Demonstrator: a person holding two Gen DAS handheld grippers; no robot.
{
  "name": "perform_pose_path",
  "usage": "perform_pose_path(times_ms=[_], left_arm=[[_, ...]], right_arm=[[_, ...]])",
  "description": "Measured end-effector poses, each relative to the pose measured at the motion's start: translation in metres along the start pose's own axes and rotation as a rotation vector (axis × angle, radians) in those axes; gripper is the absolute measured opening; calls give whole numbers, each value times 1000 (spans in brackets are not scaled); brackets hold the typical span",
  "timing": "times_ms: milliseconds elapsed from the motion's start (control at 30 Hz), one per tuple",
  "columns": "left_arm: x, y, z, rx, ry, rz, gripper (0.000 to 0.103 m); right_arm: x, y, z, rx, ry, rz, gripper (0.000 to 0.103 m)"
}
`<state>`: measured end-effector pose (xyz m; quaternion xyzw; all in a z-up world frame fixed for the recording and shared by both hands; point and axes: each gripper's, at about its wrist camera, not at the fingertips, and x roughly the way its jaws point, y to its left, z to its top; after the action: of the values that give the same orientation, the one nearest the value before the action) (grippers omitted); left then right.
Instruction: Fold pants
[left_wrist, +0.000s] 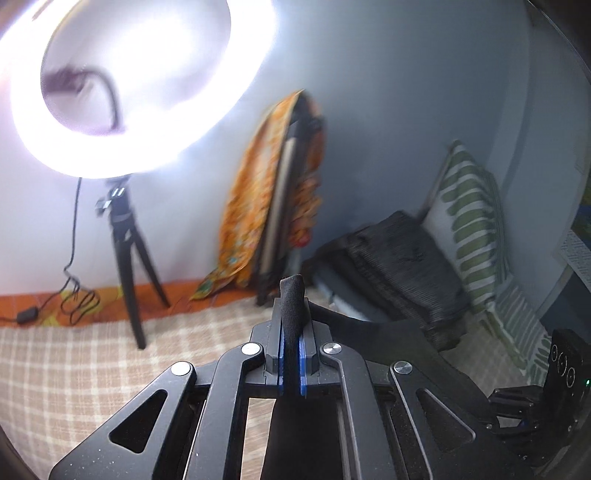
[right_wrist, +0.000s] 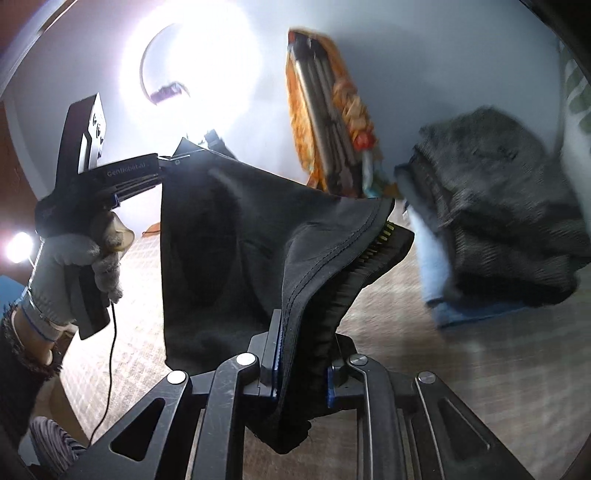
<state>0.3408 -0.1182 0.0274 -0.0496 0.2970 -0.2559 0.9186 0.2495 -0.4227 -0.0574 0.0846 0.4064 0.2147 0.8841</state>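
The black pants (right_wrist: 236, 236) hang in the air, stretched between my two grippers above the checked bed cover. My left gripper (left_wrist: 291, 332) is shut on a fold of the black fabric (left_wrist: 291, 295) that sticks up between its blue pads. It also shows in the right wrist view (right_wrist: 162, 170), held by a gloved hand (right_wrist: 74, 266). My right gripper (right_wrist: 301, 354) is shut on the pants' waistband edge (right_wrist: 351, 240), with the elastic band bunched between the fingers. The right gripper shows at the lower right of the left wrist view (left_wrist: 546, 402).
A bright ring light (left_wrist: 140, 85) on a black tripod (left_wrist: 129, 254) stands on the bed at the left. An orange patterned cloth (left_wrist: 266, 192) hangs over a folded stand by the wall. A pile of dark grey folded clothes (left_wrist: 402, 258) and a green striped pillow (left_wrist: 469, 218) lie at the right.
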Motion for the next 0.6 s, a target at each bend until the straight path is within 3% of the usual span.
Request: perform_pose_path(times_ms=[300,600], left_arm=[[-4,-64,33,68,-58,-79,3],[17,-127,73,123,-97,-145,3]], right_arm=[[-75,-16,3,-92,-124,-123,16],[-126,-66,21,-103,-199,-231,15]])
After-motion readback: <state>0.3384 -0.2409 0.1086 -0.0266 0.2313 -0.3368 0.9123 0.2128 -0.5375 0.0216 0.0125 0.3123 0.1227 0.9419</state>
